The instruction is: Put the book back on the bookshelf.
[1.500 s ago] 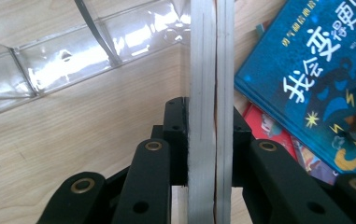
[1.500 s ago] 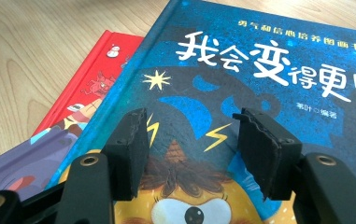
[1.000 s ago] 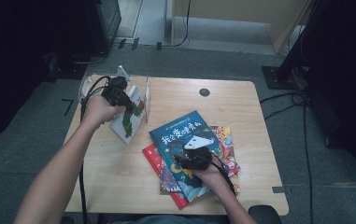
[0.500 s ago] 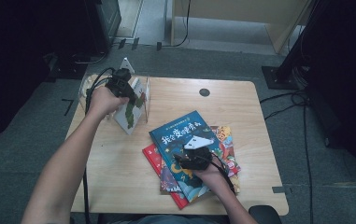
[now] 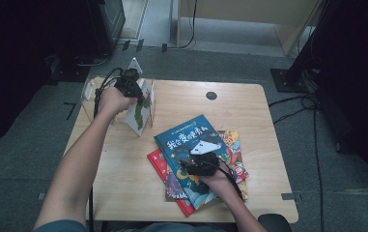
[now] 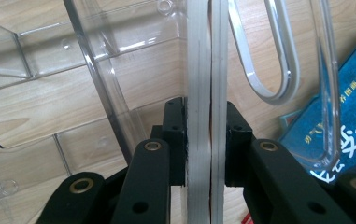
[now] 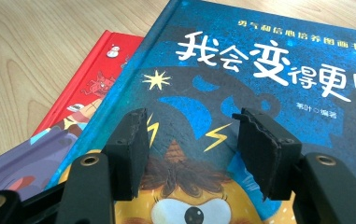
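My left gripper (image 5: 134,94) is shut on a thin white-edged book with a green cover (image 5: 140,112), held upright on its edge. It stands at the clear acrylic rack (image 5: 91,89) in the table's far left corner. In the left gripper view the jaws pinch the book's edge (image 6: 203,70) between the rack's clear dividers (image 6: 96,84). My right gripper (image 5: 196,164) is open and rests low over a blue picture book (image 5: 191,140). That book tops a stack near the front. Its jaws stand apart above the blue cover (image 7: 269,70).
Under the blue book lie a red book (image 5: 158,162) and a colourful one (image 5: 232,145). The wooden table (image 5: 249,106) has a black round grommet (image 5: 211,95) near its far edge. Cables (image 5: 307,104) lie on the floor to the right.
My left gripper has carried the green book farther away and leftward into the clear rack, and the book now stands more upright. The right gripper has not moved.
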